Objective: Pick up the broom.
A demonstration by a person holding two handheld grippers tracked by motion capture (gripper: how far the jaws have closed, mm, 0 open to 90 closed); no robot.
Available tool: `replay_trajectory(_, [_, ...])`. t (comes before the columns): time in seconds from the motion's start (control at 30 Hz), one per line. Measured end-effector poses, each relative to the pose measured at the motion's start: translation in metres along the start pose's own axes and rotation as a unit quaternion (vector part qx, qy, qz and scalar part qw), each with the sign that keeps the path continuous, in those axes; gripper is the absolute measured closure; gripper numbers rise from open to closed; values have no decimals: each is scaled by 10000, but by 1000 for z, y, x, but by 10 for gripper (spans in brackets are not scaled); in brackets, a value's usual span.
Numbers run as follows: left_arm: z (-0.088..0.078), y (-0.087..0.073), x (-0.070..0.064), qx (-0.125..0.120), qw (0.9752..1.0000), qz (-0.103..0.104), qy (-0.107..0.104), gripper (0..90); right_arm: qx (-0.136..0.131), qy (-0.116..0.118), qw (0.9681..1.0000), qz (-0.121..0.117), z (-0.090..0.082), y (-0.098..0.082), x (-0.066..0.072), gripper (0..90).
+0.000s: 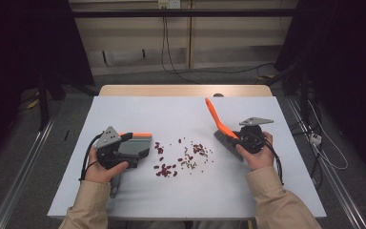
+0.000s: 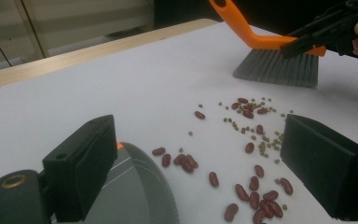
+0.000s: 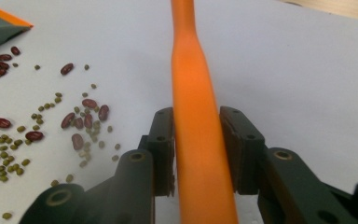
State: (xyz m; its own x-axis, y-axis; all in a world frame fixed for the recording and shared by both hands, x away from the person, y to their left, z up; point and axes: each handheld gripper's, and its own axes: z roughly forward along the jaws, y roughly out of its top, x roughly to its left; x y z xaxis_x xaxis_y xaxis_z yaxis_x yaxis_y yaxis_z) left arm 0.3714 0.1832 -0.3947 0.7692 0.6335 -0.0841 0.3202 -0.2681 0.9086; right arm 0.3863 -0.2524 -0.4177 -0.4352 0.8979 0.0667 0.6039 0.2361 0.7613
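Currently the right gripper (image 3: 196, 154), clamped on the brush (image 1: 224, 133) near the table's (image 1: 124, 200) right edge, must sweep the beans (image 1: 183, 157) (mid-table) into the dustpan (image 1: 134, 145), which the left gripper (image 1: 124, 151) grips, jaws wide.

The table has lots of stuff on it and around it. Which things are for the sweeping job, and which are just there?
For the job:
- brush, in the right gripper
- dustpan, at the left gripper
- red beans
- small green beans

Just there:
- cables on the floor behind the table
- wall socket
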Motion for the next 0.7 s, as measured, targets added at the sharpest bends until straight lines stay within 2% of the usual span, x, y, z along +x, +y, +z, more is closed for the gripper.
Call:
replay_trajectory(0.03, [0,0,0,5,10000,10,7,109,-36,67,10000,19,1,-2,-1,705])
replay_trajectory(0.1, [-1,-1,0,7,10000,17,14,109,-138,98,9996,209,2,-3,-2,711])
replay_trajectory(0.2, [-2,-2,1,4,10000,4,26,109,-195,189,9991,323,3,-5,-1,712])
replay_trajectory(0.27, [-3,-3,2,19,10000,-2,35,109,-237,231,9993,194,4,-5,4,712])
replay_trajectory(0.3, [-3,-4,2,13,10000,-1,34,109,-227,166,9996,54,4,-5,8,712])
replay_trajectory(0.37, [-4,-5,2,26,10000,-12,43,109,-249,101,9996,-60,4,-6,16,711])
replay_trajectory(0.53, [-6,-6,3,37,10000,7,71,108,-361,-320,9984,-294,7,-9,35,712])
replay_trajectory(0.7, [-8,-8,3,40,10000,8,77,108,-333,-503,9969,-515,13,-7,55,712])
